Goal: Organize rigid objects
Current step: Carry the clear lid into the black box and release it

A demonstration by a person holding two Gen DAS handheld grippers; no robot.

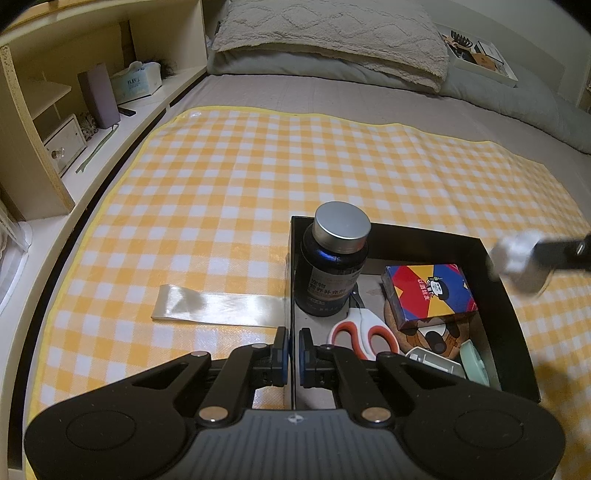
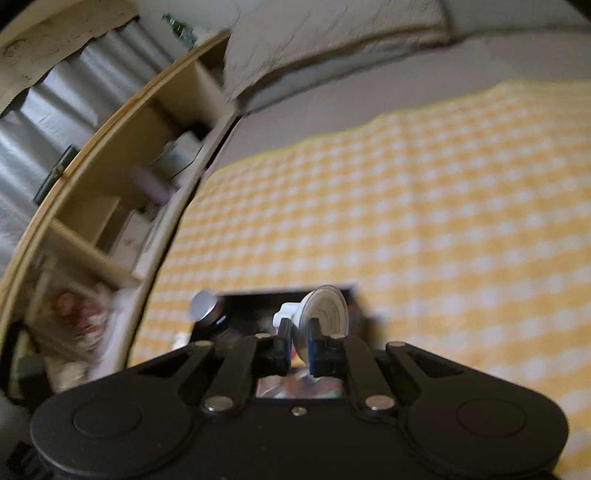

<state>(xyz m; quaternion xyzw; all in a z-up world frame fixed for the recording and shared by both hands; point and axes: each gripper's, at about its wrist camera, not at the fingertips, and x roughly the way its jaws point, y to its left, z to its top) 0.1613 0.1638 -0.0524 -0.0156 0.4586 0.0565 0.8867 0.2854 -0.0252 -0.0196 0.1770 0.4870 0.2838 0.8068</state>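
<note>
Left wrist view: left gripper (image 1: 293, 350) fingers pinch the black box (image 1: 291, 266) wall; right gripper (image 2: 298, 341) clamps a white suction cup (image 2: 325, 308).

A yellow-and-white checked mat (image 1: 258, 184) covers the grey bed (image 1: 461, 114), with a pale satin ribbon (image 1: 218, 306) lying flat on it. A cream textured pillow (image 1: 332, 33) sits at the head. The wooden shelf unit (image 1: 48, 110) beside the bed holds a tissue box (image 1: 136, 81) and a purple box (image 1: 99, 95).

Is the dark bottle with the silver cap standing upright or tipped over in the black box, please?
Upright. The dark bottle stands on its base in the far left corner of the black box, silver cap on top.
</note>
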